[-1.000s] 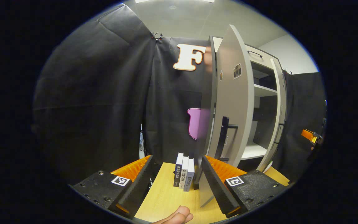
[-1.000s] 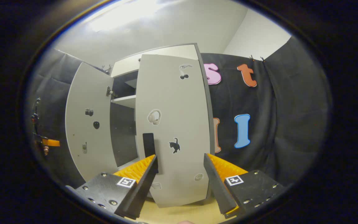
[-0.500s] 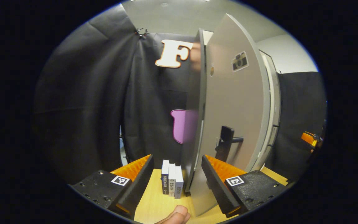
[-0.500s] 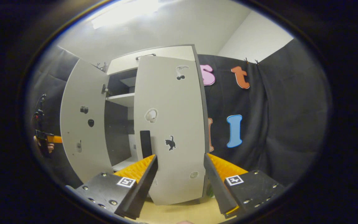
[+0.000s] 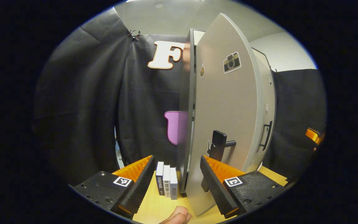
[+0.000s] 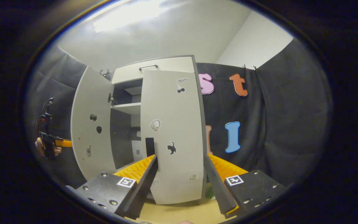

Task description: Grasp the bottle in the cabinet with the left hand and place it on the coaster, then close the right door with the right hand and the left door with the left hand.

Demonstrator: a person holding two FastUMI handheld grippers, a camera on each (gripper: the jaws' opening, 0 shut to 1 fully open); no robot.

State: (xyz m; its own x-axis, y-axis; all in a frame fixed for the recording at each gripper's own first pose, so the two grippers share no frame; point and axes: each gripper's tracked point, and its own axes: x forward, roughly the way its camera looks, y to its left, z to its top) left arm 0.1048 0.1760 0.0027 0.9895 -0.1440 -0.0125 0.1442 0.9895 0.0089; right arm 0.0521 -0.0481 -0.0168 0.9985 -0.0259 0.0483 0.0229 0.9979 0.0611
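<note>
In the left gripper view the grey left door (image 5: 225, 124), with a camera sticker and a black handle (image 5: 218, 148), stands almost edge-on. Its lower edge lies between the fingers of my open left gripper (image 5: 176, 158). Past it shows the right door (image 5: 267, 102). In the right gripper view the right door (image 6: 172, 137) stands nearly shut, right in front of my open right gripper (image 6: 180, 155). The left door (image 6: 92, 133) is still swung out, with the left gripper (image 6: 50, 144) and a hand behind it. A bit of green (image 6: 209, 193) peeks past the right door's lower corner.
Three small books (image 5: 166, 183) stand on the wooden tabletop (image 5: 154, 208) just left of the cabinet. A thumb (image 5: 177, 216) shows at the bottom. The right gripper (image 5: 314, 135) hangs far right. Shelves (image 6: 129, 107) show through the gap between the doors.
The left door has swung toward the cabinet with my left gripper following, hiding the shelves in the left gripper view. My right gripper has drawn back slightly from the right door.
</note>
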